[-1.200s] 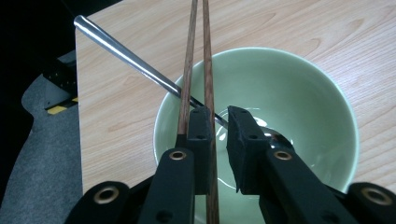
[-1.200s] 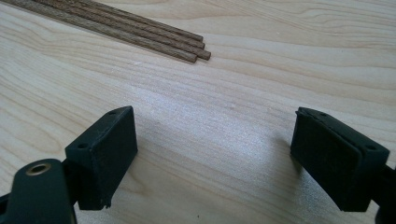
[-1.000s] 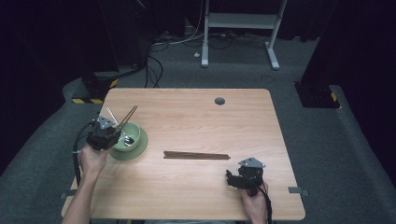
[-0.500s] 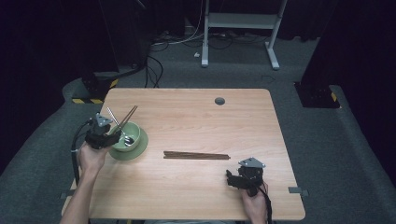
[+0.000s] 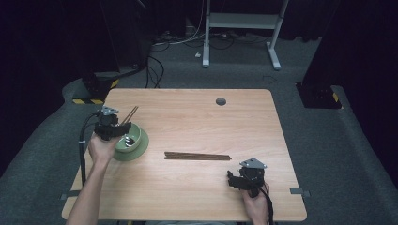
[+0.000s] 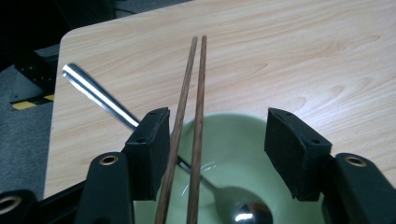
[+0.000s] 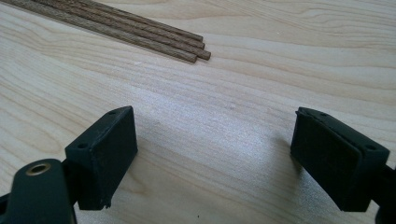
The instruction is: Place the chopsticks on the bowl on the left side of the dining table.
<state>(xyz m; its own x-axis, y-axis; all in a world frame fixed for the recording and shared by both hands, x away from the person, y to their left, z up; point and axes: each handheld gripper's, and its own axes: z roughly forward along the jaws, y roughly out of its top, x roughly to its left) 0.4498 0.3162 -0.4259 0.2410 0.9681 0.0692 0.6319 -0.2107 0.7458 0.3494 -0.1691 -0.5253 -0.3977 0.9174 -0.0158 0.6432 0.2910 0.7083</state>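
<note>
Two chopsticks lean across a green bowl near the table's left edge, passing between the spread jaws of the left gripper and brushing only one pad. A metal spoon rests in the bowl beneath them. More chopsticks lie mid-table. The right gripper, jaws wide apart and empty, waits near the front edge. Nothing clamps the leaning sticks, so a nudge could likely roll them off the rim.
</note>
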